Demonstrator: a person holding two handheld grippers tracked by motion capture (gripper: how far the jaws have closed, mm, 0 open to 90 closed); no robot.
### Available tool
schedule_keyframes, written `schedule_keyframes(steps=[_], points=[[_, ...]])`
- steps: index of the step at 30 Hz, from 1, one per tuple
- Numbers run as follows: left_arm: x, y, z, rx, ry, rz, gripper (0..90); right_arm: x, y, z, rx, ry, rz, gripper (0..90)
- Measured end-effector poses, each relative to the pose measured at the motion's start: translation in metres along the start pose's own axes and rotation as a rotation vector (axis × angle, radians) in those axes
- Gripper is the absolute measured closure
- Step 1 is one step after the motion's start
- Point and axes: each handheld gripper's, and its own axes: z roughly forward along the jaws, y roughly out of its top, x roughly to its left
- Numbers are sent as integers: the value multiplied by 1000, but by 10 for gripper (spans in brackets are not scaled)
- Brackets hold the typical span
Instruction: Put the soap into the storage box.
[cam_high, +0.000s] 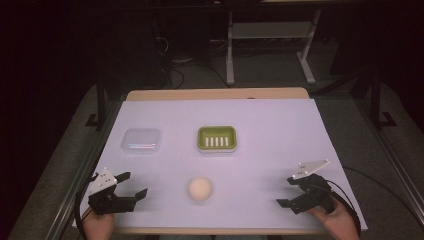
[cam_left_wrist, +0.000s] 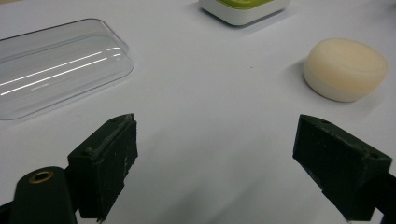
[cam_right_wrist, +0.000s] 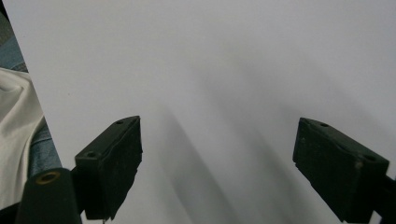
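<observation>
Both claws, left claw (cam_high: 133, 184) and right claw (cam_high: 287, 191), stand wide and empty, so the round soap (cam_high: 200, 189) may slide on the smooth bench (cam_high: 280, 125) if one jaw pushes it.

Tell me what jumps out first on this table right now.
The green soap dish with its white slats stands out mid-table, with a clear plastic lid lying apart to its left. Nearer the person, a round cream soap bar sits alone between the left gripper and the right gripper, both wide open and holding nothing.
</observation>
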Motion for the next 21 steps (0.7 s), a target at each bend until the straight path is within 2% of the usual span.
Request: schedule_keyframes(steps=[4,6,9,12,15,21], points=[[0,-1,-1,-3,-2,6,130,2,8,5,2,6,-15,149],[-1,-2,-1,-8,-2,-6,130,9,21,12,10,15,-46,151],[1,-2,-2,-8,2,1,130,13,30,17,13,25,-66,151],[1,-3,-1,-6,-2,-18,130,19,38,21,12,42,-92,151],[2,-3,-2,-8,-2,-5,130,21,42,24,27,54,-99,138],[2,-3,-2,-9,-2,-6,130,22,50,23,53,37,-127,140]])
